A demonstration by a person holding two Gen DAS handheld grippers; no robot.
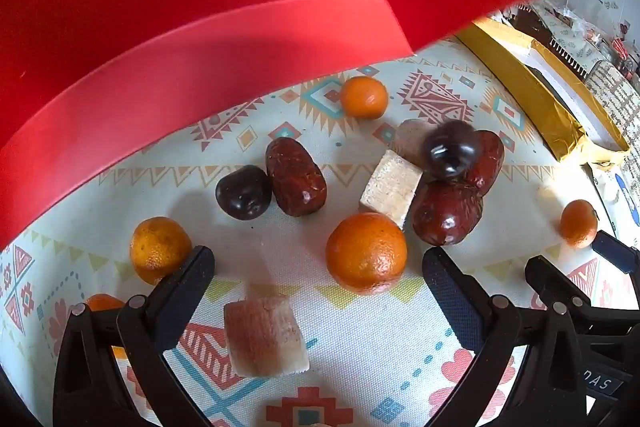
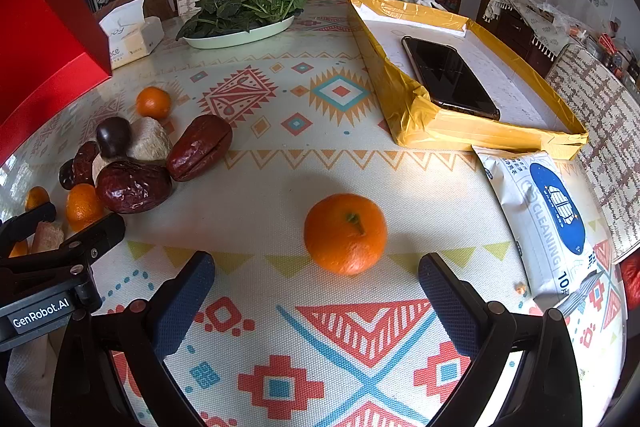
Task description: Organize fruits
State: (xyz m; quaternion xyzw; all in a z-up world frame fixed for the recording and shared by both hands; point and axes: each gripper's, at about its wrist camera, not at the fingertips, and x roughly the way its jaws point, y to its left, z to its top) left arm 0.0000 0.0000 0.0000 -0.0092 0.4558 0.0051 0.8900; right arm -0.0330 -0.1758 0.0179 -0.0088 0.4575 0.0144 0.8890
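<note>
The right gripper (image 2: 316,279) stands spread wide and empty, with the lone orange (image 2: 345,233) just ahead between its fingers on the tablecloth (image 2: 320,147). I think it should advance centered, then squeeze gently. The left gripper (image 1: 318,277) is released too, near the fruit pile (image 1: 420,183).

Small oranges (image 1: 366,253), wrinkled red dates (image 1: 295,176), glossy dark cherries (image 1: 244,191) and pale fruit cubes (image 1: 265,336) are lying clustered on the cloth, while one orange (image 2: 345,233) is sitting well apart.
</note>
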